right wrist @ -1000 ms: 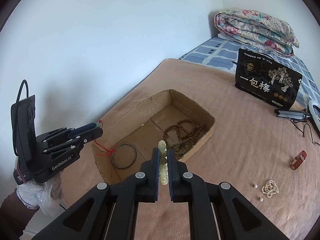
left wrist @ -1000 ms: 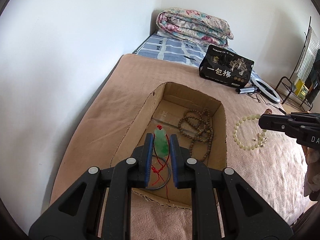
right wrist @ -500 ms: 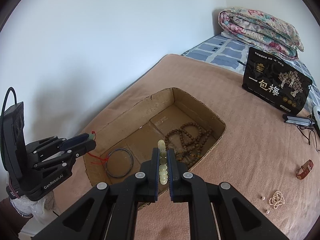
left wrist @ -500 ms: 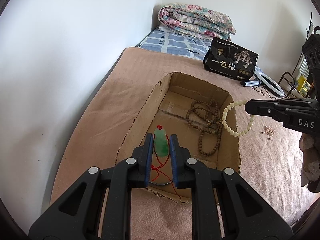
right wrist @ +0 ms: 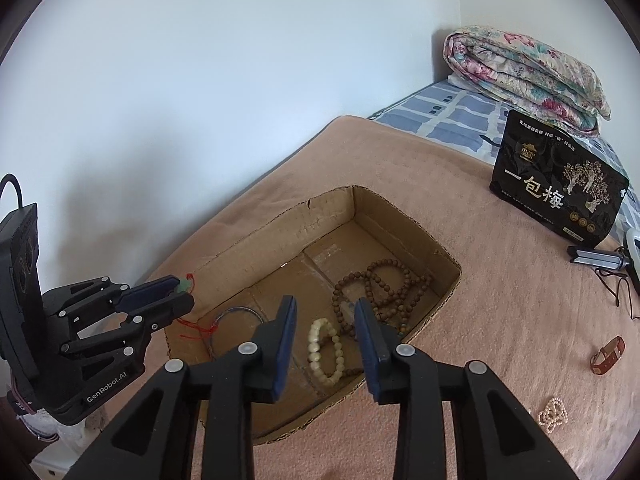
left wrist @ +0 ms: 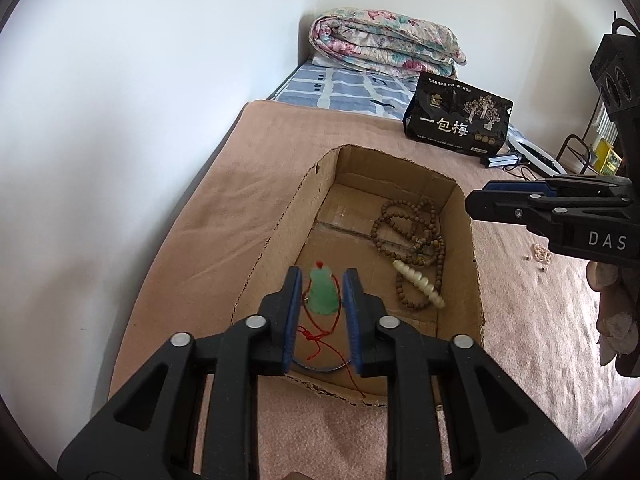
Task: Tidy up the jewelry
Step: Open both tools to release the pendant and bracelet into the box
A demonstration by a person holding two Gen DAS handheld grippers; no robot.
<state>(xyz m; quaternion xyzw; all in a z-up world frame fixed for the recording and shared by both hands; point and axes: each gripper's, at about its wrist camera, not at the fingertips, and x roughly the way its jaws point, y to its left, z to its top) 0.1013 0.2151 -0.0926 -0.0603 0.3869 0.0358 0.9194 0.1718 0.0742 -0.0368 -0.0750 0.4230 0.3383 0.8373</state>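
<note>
An open cardboard box (left wrist: pixel 276 236) (right wrist: pixel 416 232) sits on the tan blanket. Inside lie a brown bead necklace (left wrist: pixel 412 232) (right wrist: pixel 380 288), a cream bead bracelet (left wrist: pixel 418 283) (right wrist: pixel 325 352) and a thin metal bangle (right wrist: pixel 232 320). My left gripper (left wrist: pixel 322 296) (right wrist: pixel 182 294) stands above the box's near end. Its jaws have widened around a green jade pendant (left wrist: pixel 322 290) on a red cord (left wrist: pixel 320 336); whether they still touch it I cannot tell. My right gripper (right wrist: pixel 325 320) (left wrist: pixel 480 196) is open and empty above the cream bracelet.
A black snack bag (left wrist: pixel 456 124) (right wrist: pixel 556 196) stands behind the box. A folded floral quilt (left wrist: pixel 384 44) lies at the far wall. On the blanket to the right lie a small pearl strand (right wrist: pixel 554 416), a brown leather strap (right wrist: pixel 608 356) and a ring light with clip (right wrist: pixel 600 258).
My right gripper opened and the cream bracelet dropped into the box beside the brown beads. My left gripper's jaws widened around the jade pendant.
</note>
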